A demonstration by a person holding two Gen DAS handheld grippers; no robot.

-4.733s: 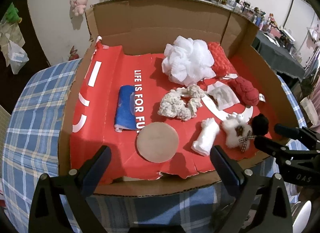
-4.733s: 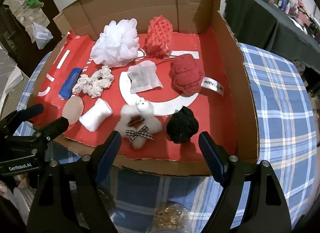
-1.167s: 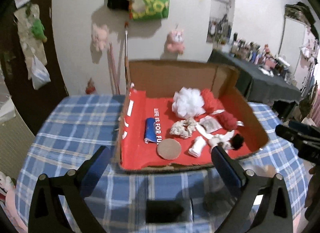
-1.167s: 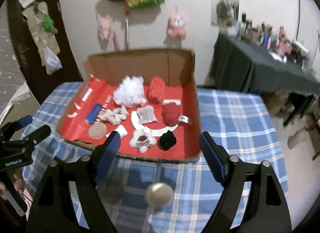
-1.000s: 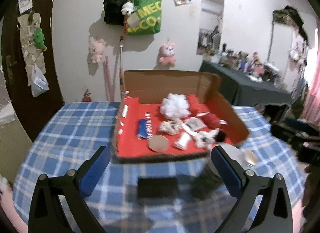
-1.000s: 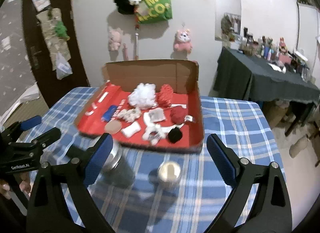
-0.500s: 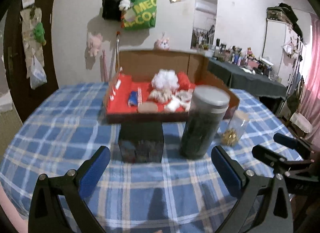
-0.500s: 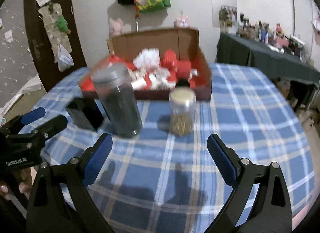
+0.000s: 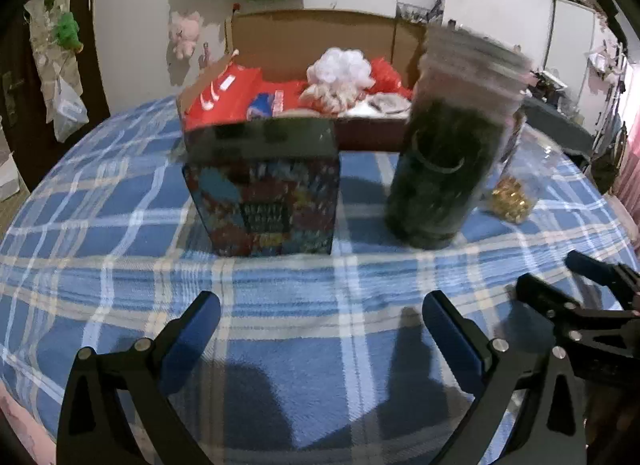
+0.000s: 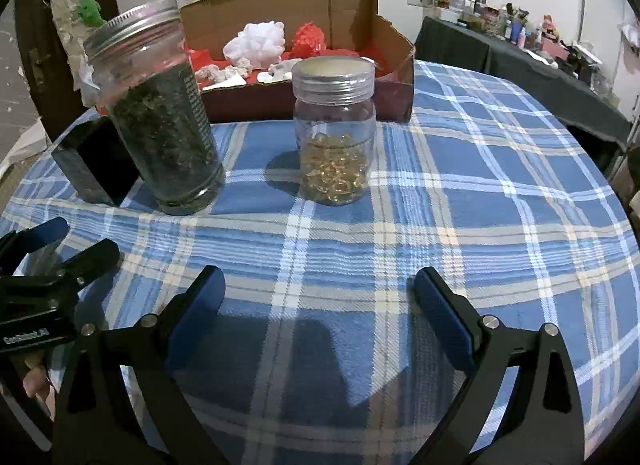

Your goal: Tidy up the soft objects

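The cardboard box [image 9: 304, 31] with a red lining stands at the far side of the table and holds the soft objects: a white mesh puff [image 9: 340, 67], a red mesh item [image 10: 308, 38], a blue pack [image 9: 262, 103] and others half hidden by its wall. The box also shows in the right wrist view [image 10: 394, 45], with the puff [image 10: 256, 43]. My left gripper [image 9: 320, 329] is open and empty, low over the near tablecloth. My right gripper [image 10: 316, 301] is open and empty, also low and near. Each gripper shows at the edge of the other's view.
A dark printed box [image 9: 264, 189] stands in front of the left gripper. A tall jar of dark leaves [image 10: 156, 113] and a small jar of golden capsules [image 10: 334, 129] stand between the grippers and the cardboard box. Blue plaid cloth [image 10: 480, 205] covers the round table.
Both grippers have pulled back from over the cardboard box and dropped low to the near table edge. The jars and dark box now stand between them and the box. Both stay open.
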